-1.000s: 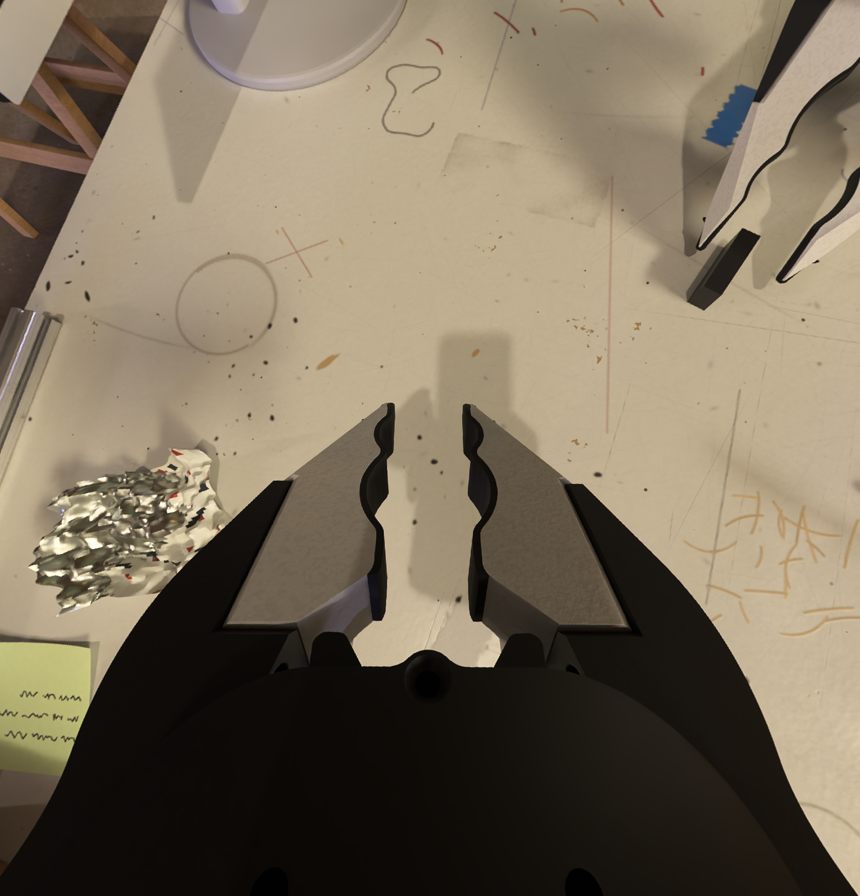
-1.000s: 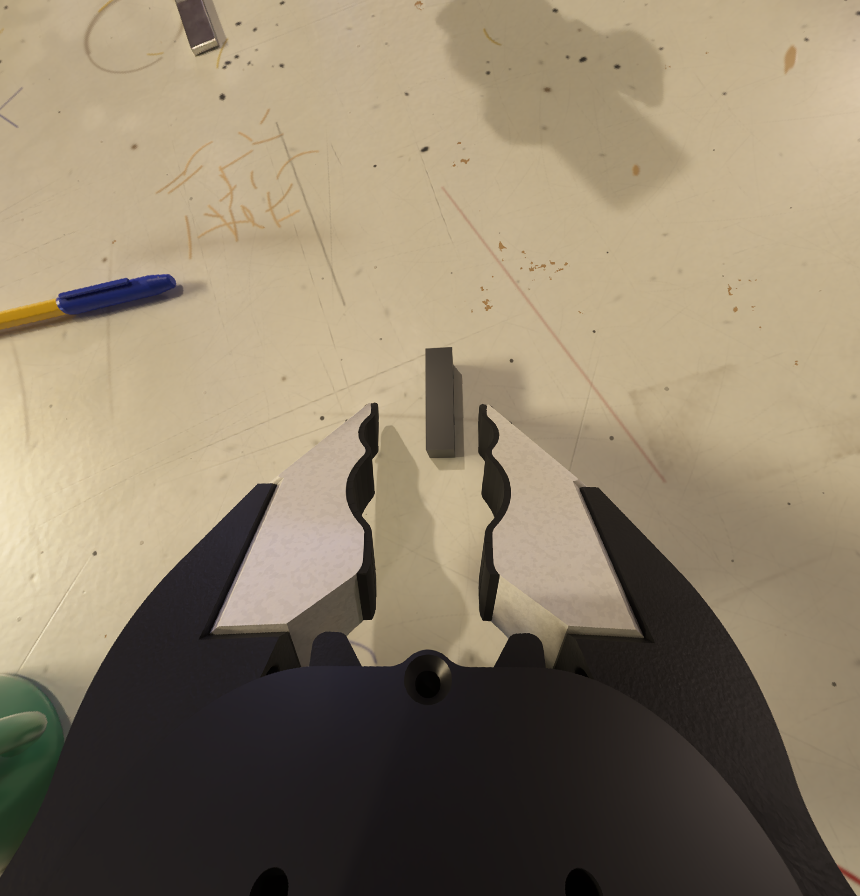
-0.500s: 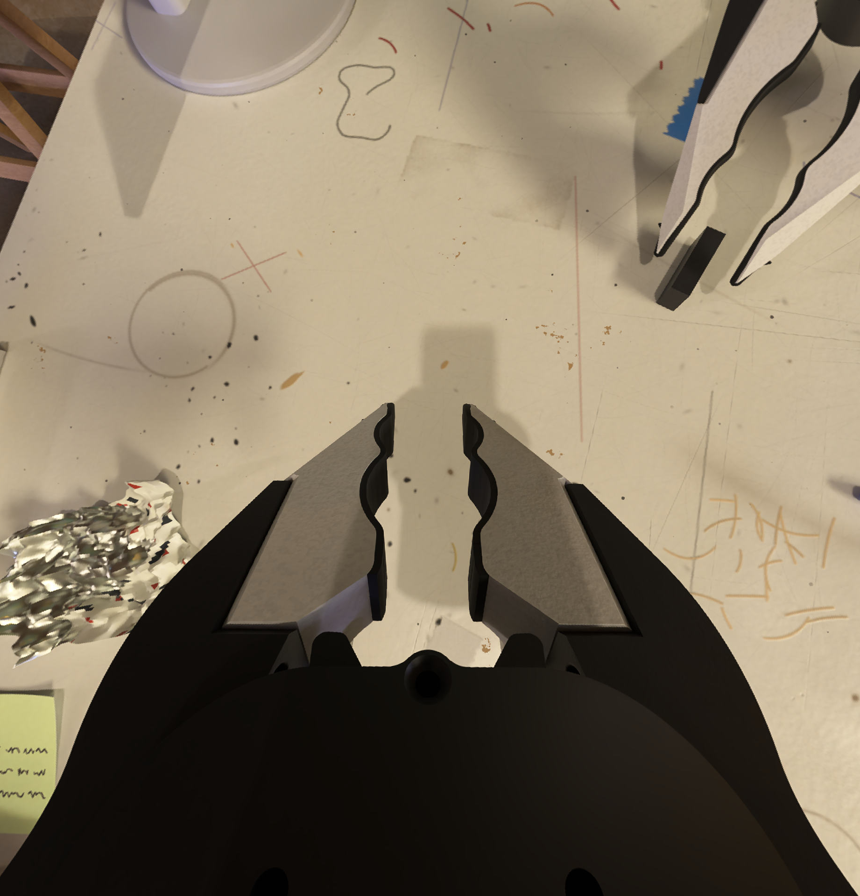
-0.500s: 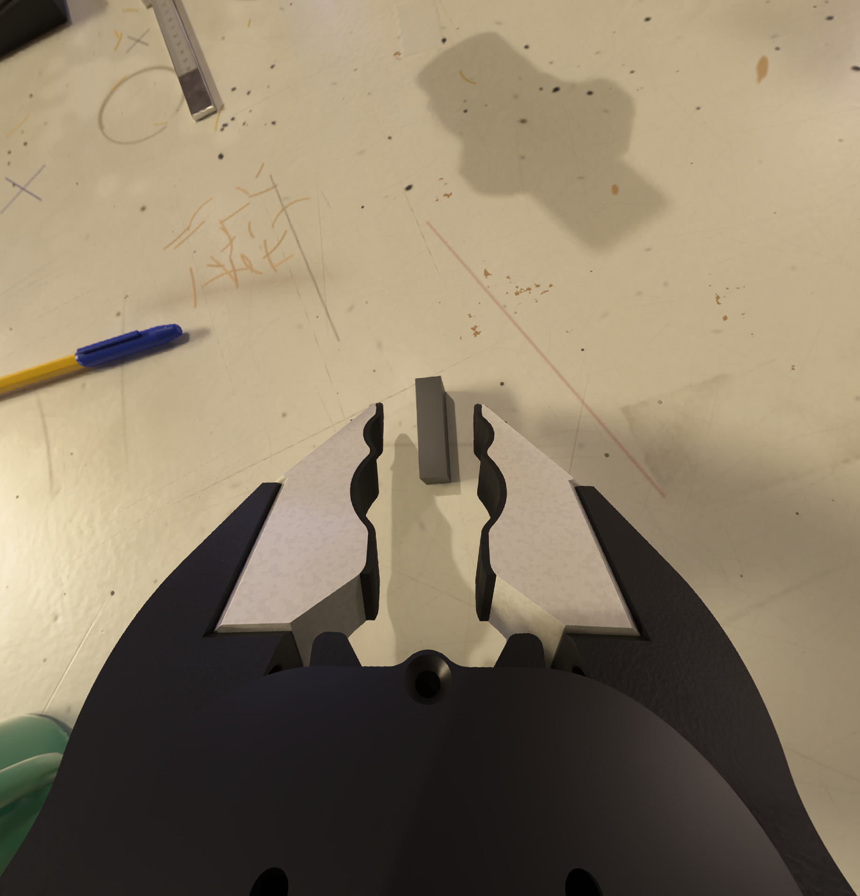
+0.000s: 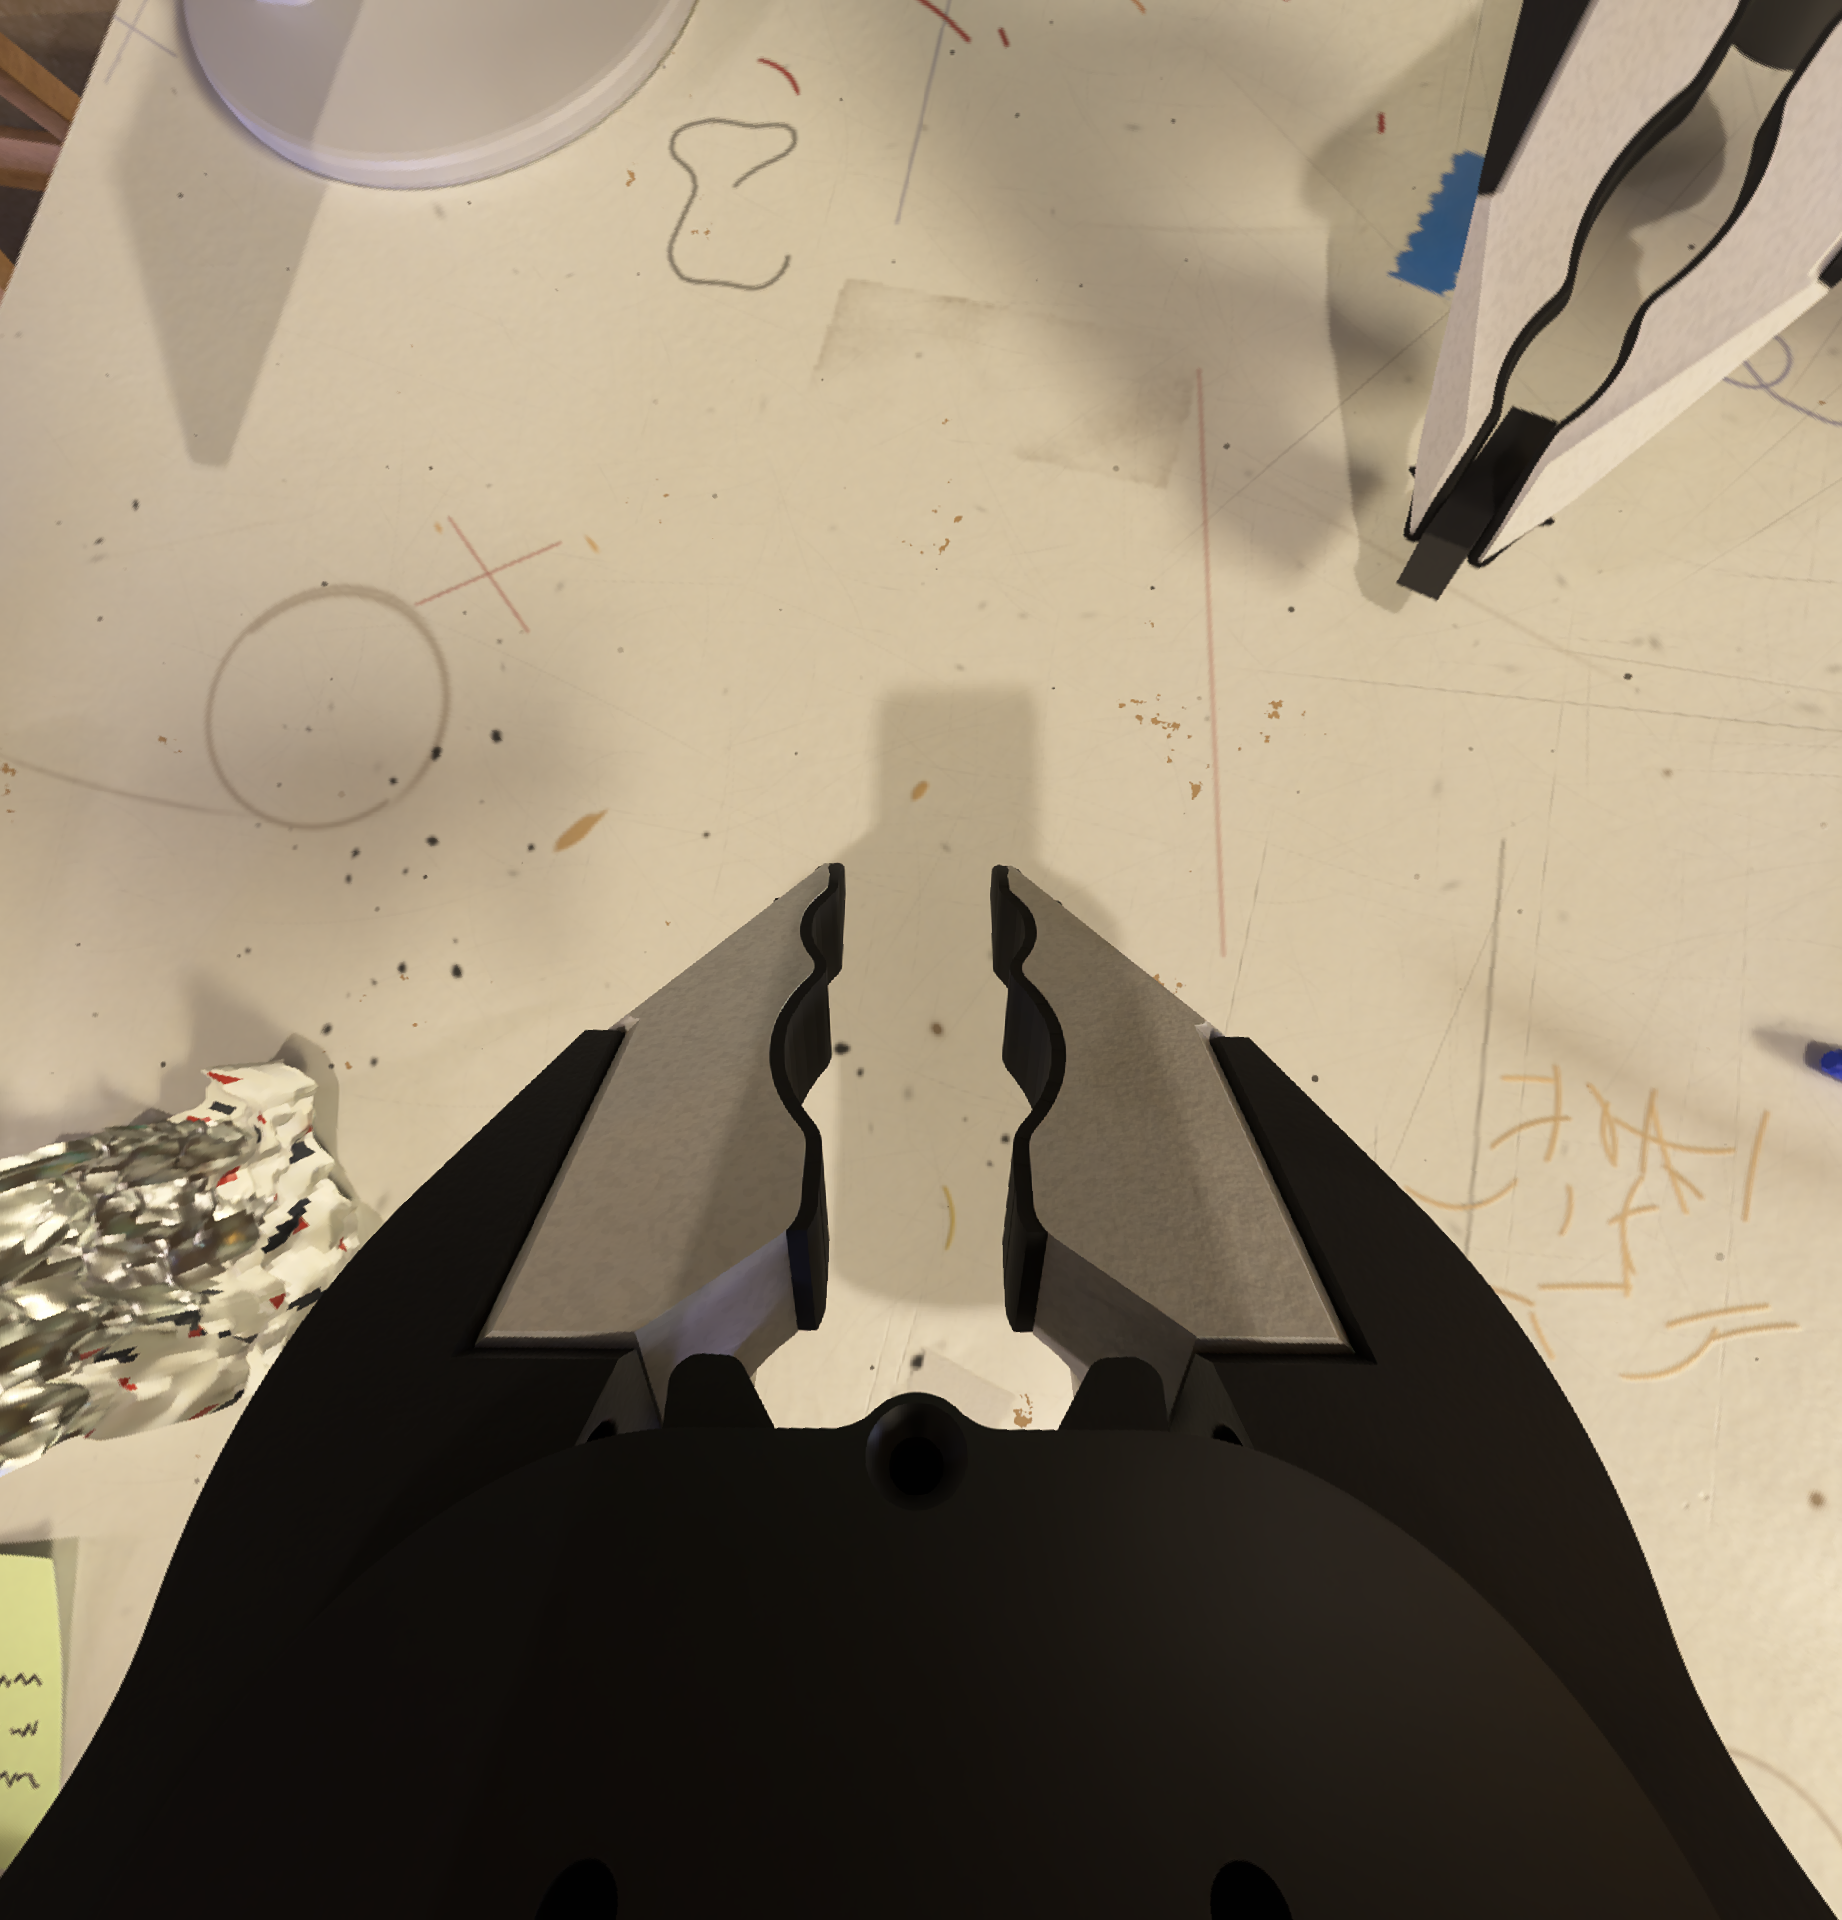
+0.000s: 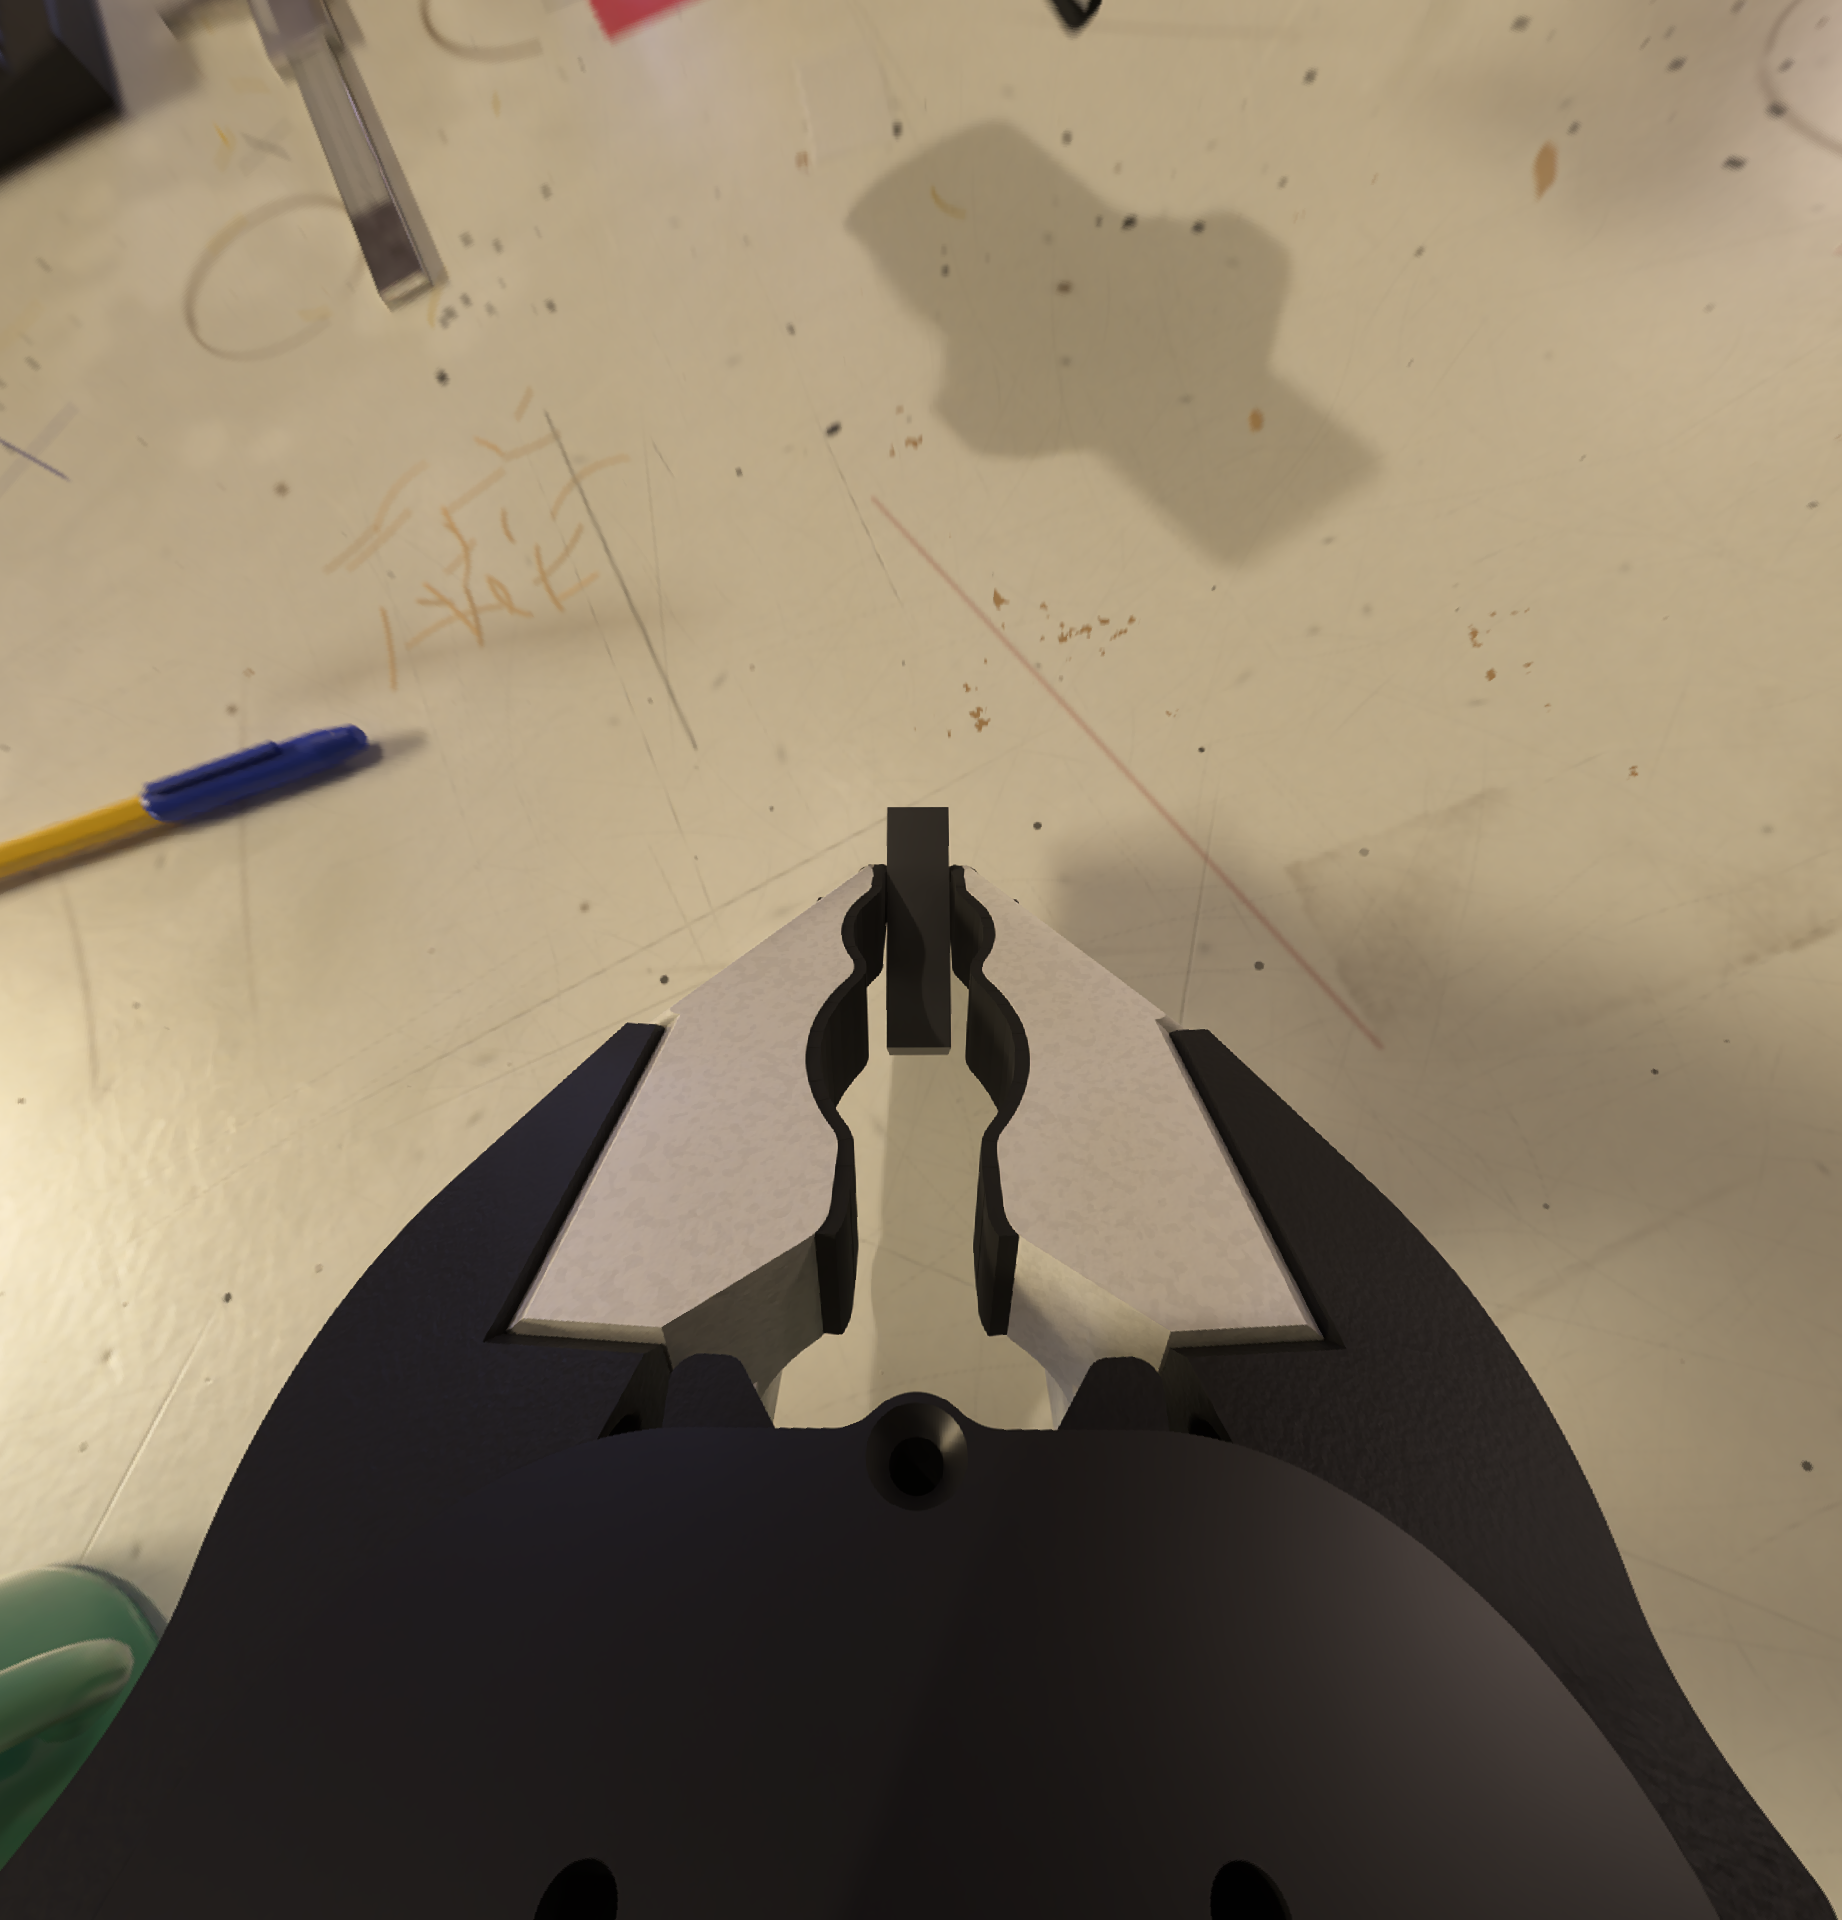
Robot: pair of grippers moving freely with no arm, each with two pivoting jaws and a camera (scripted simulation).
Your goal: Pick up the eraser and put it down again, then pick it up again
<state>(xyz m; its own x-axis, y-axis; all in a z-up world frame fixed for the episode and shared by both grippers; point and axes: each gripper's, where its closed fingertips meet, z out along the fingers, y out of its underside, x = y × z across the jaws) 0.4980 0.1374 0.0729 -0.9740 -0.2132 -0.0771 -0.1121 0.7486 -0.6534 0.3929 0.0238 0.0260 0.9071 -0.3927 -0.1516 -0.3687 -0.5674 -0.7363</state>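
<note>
The right gripper (image 6: 917,883) is clamped on the eraser (image 6: 917,935), one dark rectangular block pinched between the fingertips at the centre of the right wrist view, its far end sticking out past the tips. In the left wrist view the same gripper (image 5: 1457,545) shows at the upper right of the frame with the eraser (image 5: 1442,551) held at its tips, low over the table (image 5: 1000,520). The left gripper (image 5: 917,883) stands with its fingers apart and nothing between them, at the centre of its own view.

One yellow sticky note (image 5: 3,1683) at the lower left of the left wrist view carries a few lines of handwritten squiggles, too wavy to read as words. No brand marks are legible anywhere.

Counted: one crumpled foil wrapper (image 5: 127,1247) at left, one white round base (image 5: 429,73) at the upper left, one blue scrap of tape (image 5: 1436,223) beside the right gripper. In the right wrist view: one yellow pen with a blue cap (image 6: 169,800) at left, one metal ruler (image 6: 366,177) at the upper left, and one green object (image 6: 34,1704) at the lower left.
</note>
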